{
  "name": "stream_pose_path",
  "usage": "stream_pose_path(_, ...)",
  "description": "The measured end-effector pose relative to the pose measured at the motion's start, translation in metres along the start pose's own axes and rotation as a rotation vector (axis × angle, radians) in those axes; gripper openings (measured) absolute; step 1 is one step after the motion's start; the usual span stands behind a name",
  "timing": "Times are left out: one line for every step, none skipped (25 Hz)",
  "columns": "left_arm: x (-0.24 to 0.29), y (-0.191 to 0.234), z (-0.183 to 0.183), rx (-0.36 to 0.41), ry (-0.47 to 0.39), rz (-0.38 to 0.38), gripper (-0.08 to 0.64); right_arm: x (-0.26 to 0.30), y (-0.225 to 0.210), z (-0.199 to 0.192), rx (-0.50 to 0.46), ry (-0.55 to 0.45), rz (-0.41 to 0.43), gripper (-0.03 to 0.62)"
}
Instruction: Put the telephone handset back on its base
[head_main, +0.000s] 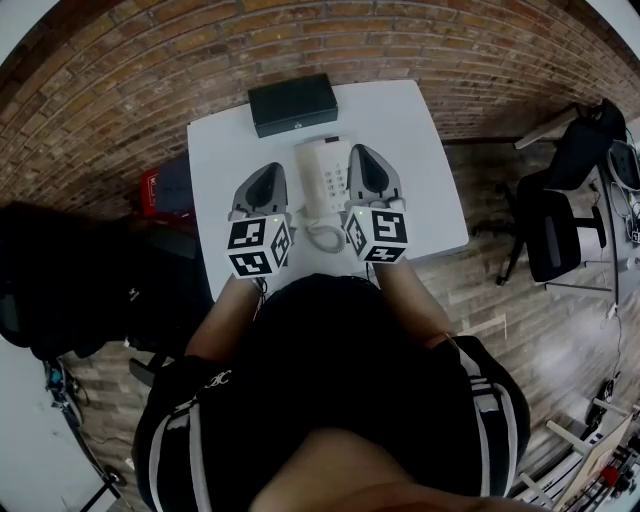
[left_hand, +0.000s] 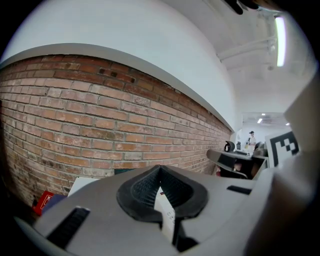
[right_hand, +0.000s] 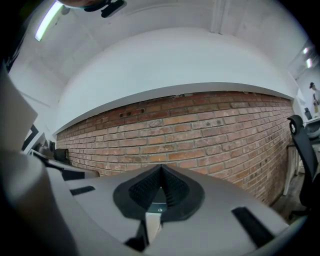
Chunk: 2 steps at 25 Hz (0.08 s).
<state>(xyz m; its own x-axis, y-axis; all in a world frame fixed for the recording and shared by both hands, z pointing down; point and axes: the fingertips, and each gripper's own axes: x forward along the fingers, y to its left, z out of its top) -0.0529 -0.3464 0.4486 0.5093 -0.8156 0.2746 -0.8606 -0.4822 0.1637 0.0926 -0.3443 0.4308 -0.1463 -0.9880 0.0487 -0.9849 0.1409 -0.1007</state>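
Head view shows the white telephone (head_main: 322, 175) at the centre of the white table (head_main: 420, 150), below a black box (head_main: 292, 104), with its coiled cord (head_main: 322, 238) looping at the near end. The left gripper (head_main: 268, 172) sits just left of it and the right gripper (head_main: 362, 155) just right, both low over the table. Each gripper view shows its jaws pressed together with nothing gripped, only a sliver of white below them. A long white piece lies along the phone's left side, probably the handset, but whether it sits properly in its cradle cannot be told. If it still needs seating, one gripper should unclench first, take the handset across its slim middle, keep it parallel to the base and set both ends into their recesses. The other gripper can steady the base, with the cord kept out from underneath.
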Motion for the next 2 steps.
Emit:
stream_pose_path(-0.0003,0.0003,-0.0001,0.0,0.0,0.0,0.002,0.0001,0.0012,0.0,0.001,0.0,0.004,-0.002)
stream_pose_path(-0.0006,0.0006,-0.0002,0.0,0.0,-0.001,0.002,0.0002,0.0025,0.0,0.001,-0.001,0.007,-0.002)
